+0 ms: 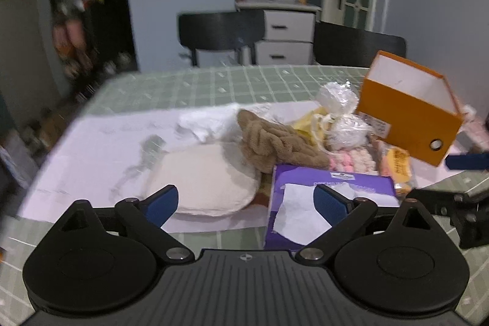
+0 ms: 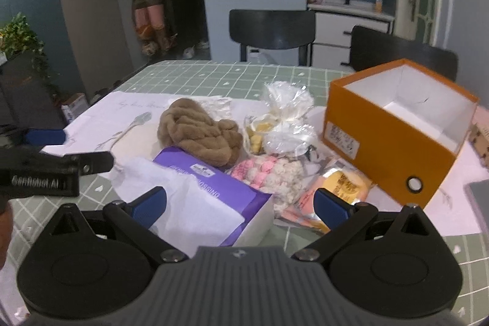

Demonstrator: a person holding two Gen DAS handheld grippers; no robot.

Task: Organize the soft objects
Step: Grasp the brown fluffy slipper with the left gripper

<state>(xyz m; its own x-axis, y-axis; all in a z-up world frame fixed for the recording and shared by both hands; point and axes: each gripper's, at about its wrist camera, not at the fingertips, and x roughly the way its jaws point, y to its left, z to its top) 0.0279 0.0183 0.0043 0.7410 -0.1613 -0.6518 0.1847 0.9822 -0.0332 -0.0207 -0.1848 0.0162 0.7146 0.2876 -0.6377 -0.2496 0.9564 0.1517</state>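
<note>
A brown braided plush (image 1: 272, 142) (image 2: 201, 132) lies mid-table beside clear bags of white stuffing (image 1: 339, 109) (image 2: 287, 118), a pink and white knit piece (image 1: 357, 159) (image 2: 269, 173) and a yellow packet (image 1: 397, 170) (image 2: 336, 191). A purple tissue box (image 1: 330, 197) (image 2: 214, 197) stands nearest. A white round pad (image 1: 207, 179) lies left. An open orange box (image 1: 406, 109) (image 2: 394, 124) stands right. My left gripper (image 1: 246, 202) is open and empty, above the table's near edge. My right gripper (image 2: 241, 202) is open and empty over the tissue box.
A green checked tablecloth (image 1: 189, 87) with a white mat (image 1: 101, 148) covers the table. Two black chairs (image 1: 220, 26) (image 2: 397, 51) stand behind it. The left gripper's side shows in the right wrist view (image 2: 45, 170); the right one's shows in the left view (image 1: 458, 210).
</note>
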